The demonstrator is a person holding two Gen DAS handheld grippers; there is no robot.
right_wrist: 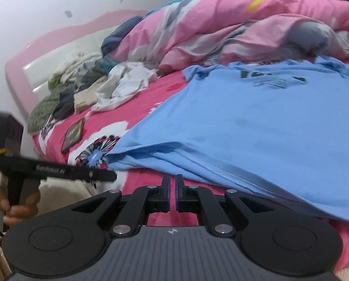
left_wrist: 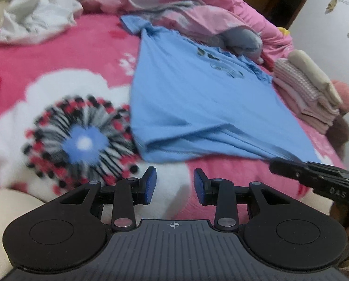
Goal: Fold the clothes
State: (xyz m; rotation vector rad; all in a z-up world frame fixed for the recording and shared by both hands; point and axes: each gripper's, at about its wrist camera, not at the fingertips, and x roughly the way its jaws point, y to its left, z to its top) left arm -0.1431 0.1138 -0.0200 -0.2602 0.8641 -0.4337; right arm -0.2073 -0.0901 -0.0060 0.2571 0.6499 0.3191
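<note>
A light blue T-shirt (left_wrist: 198, 98) (right_wrist: 256, 121) lies spread on the pink flowered blanket (left_wrist: 81, 53), print side up, its hem doubled over at the near edge. My left gripper (left_wrist: 174, 178) hovers over the blanket just short of that hem, open, with nothing between its blue pads (left_wrist: 151, 182). In the right wrist view it shows side-on at the left, as the left gripper (right_wrist: 109, 175), held by a hand (right_wrist: 10, 208). My right gripper (right_wrist: 172, 182) is shut on nothing, just in front of the hem. Its tip, the right gripper (left_wrist: 275, 165), sits at the shirt's near right corner.
A stack of folded pink and beige clothes (left_wrist: 310, 93) sits right of the shirt. A rumpled pink duvet (left_wrist: 198, 7) lies behind it. Unfolded white and dark garments (right_wrist: 118, 84) are heaped near the headboard (right_wrist: 34, 70). A dark flat card (right_wrist: 72, 135) lies on the blanket.
</note>
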